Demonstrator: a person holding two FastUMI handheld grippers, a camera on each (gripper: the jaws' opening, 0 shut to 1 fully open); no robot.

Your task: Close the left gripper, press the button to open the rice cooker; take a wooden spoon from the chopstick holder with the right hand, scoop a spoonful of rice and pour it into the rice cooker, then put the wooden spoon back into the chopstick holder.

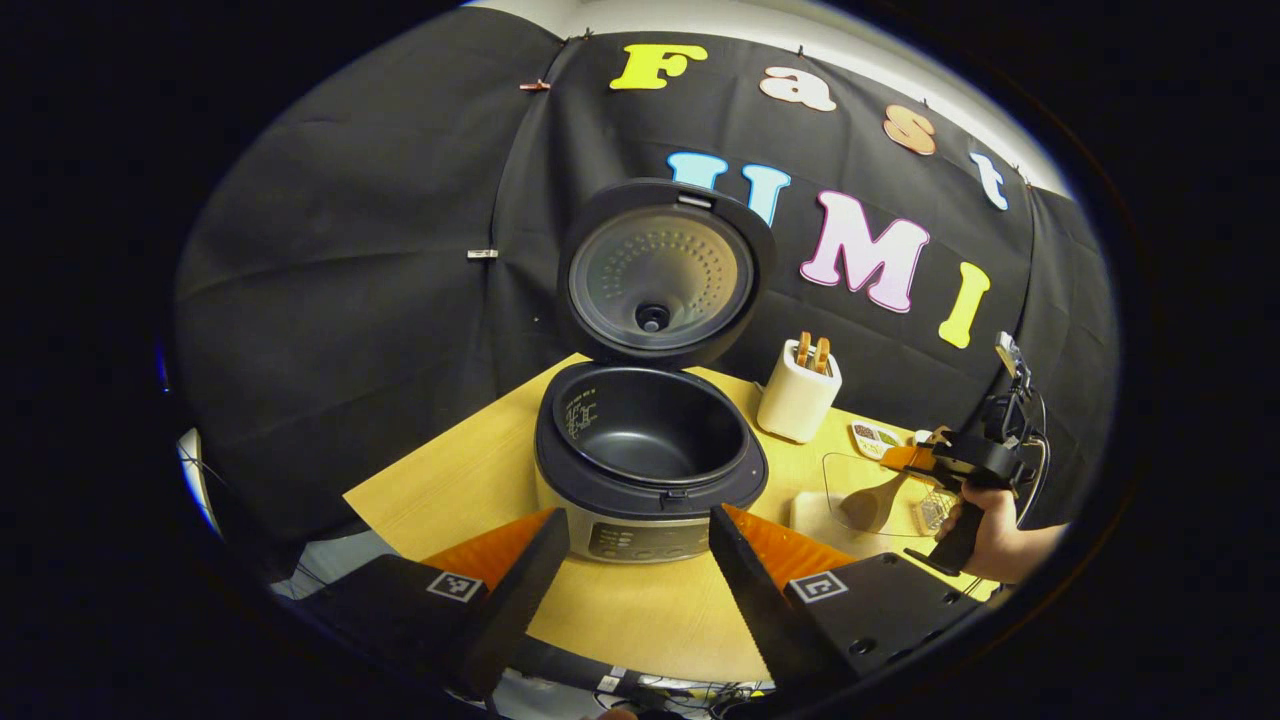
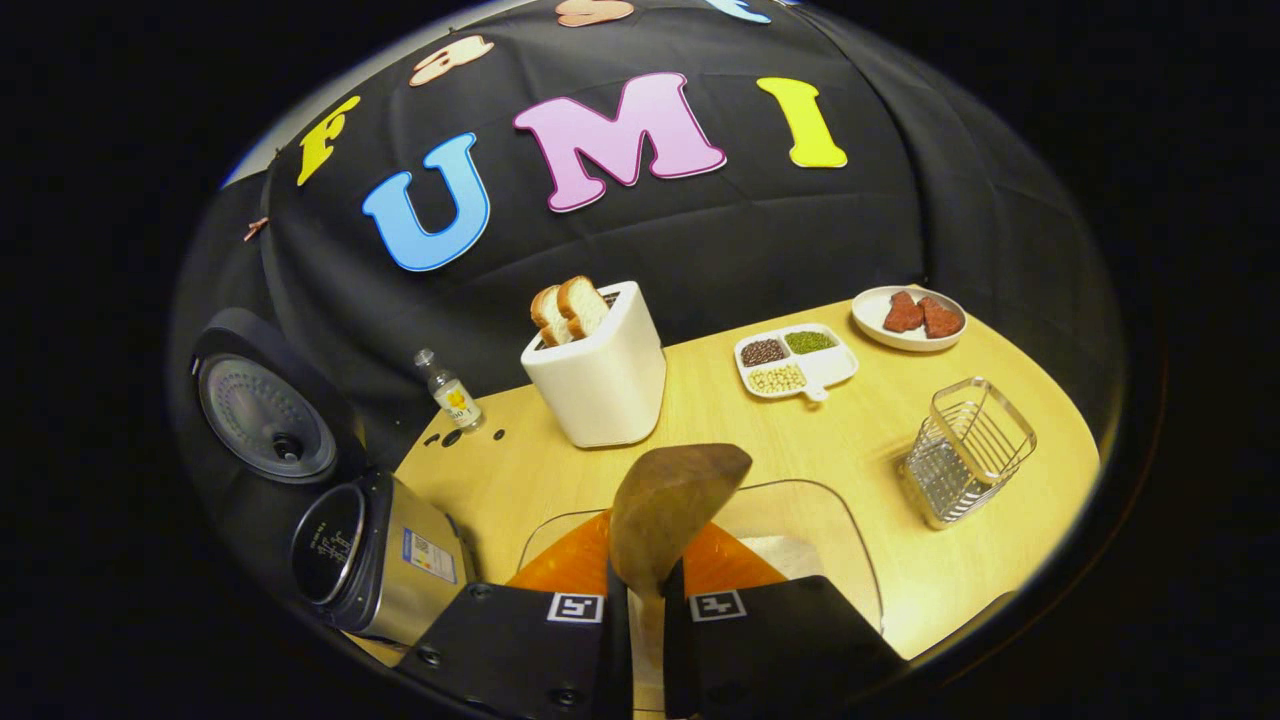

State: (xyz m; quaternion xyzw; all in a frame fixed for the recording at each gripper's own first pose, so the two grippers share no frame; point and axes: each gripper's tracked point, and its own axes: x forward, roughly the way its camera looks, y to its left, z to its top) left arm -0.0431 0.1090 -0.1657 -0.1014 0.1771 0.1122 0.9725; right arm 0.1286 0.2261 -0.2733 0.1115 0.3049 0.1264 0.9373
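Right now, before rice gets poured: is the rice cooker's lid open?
Open: the rice cooker lid stands upright, inner pot exposed, empty.

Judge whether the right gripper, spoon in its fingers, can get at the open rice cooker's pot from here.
Probably yes: the lid stands upright behind the pot, leaving its mouth open, and the right gripper holds the wooden spoon nearby.

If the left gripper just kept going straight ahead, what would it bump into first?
Most likely the rice cooker: its front panel sits right between the open jaws of the left gripper, lid up. How far off it is, I can't tell.
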